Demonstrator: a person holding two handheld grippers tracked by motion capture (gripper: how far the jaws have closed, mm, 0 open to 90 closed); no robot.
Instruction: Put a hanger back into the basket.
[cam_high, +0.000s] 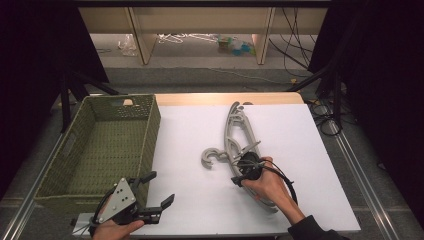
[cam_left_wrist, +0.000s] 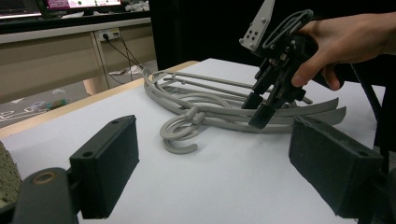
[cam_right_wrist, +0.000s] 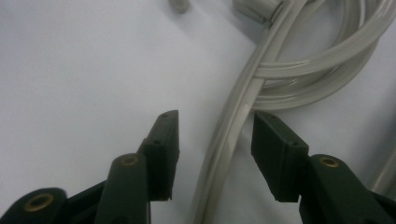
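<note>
Several grey plastic clothes hangers (cam_high: 234, 131) lie stacked on the white tabletop (cam_high: 300, 150), their hooks (cam_high: 212, 158) pointing left. My right gripper (cam_high: 246, 169) points down over the stack. In the right gripper view its jaws (cam_right_wrist: 215, 123) stand astride one hanger arm (cam_right_wrist: 236, 126) with a gap on each side, so it is open. The left gripper view shows the same gripper (cam_left_wrist: 262, 108) lowered onto the hangers (cam_left_wrist: 205, 105). My left gripper (cam_high: 160, 188) rests open near the table's front edge, with nothing between its pads (cam_left_wrist: 109, 163).
A green woven basket (cam_high: 150, 132) with nothing inside stands at the left, its front right corner beside my left gripper. Bare white surface lies between the basket and the hangers. Beyond the table are wooden furniture legs and cables on the floor.
</note>
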